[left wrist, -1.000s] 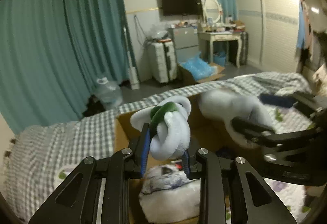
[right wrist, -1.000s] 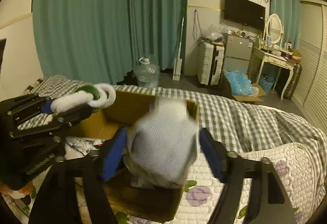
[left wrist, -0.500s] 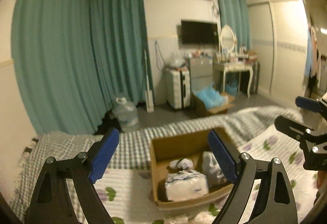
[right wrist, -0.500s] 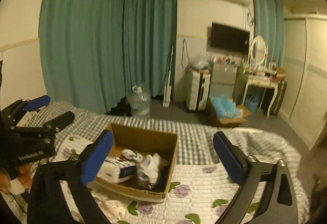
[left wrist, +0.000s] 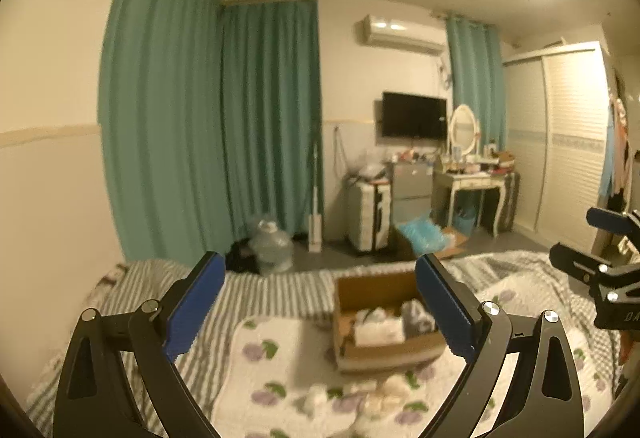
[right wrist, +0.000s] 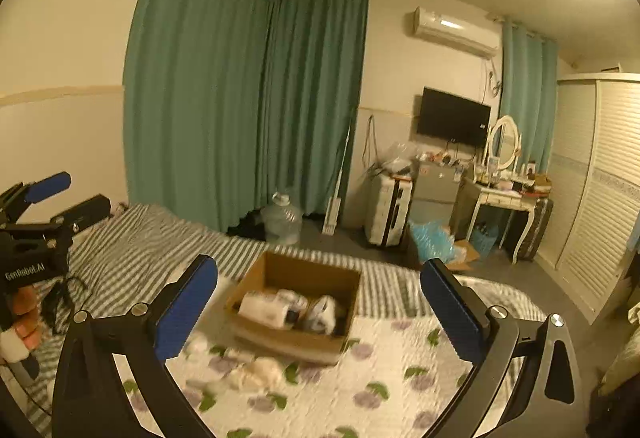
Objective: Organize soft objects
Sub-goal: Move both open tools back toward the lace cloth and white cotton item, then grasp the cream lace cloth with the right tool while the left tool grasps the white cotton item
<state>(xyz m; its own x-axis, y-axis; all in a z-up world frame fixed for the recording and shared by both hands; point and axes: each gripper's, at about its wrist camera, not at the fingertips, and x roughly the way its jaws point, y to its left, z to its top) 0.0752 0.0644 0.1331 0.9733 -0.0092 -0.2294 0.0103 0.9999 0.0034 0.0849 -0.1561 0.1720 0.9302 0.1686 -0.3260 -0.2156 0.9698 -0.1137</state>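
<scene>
So the cardboard box [right wrist: 296,308] sits out in the middle of the bed [right wrist: 132,242], right where the floral quilt [right wrist: 360,390] meets the striped cover. It's got a few soft things in it already: a white wrapped bundle [right wrist: 264,310] on the left side and a greyish-white lump [right wrist: 322,314] next to it, maybe more, too blurry to say. Still left, I'd guess: a handful of small pale soft bits [right wrist: 256,372] lying loose on the quilt just in front of the box, toward the near edge of the bed. So partway done, not finished. The left gripper [left wrist: 320,302] and the right gripper [right wrist: 318,302] are both held up well above the bed, jaws spread wide, nothing in either.
</scene>
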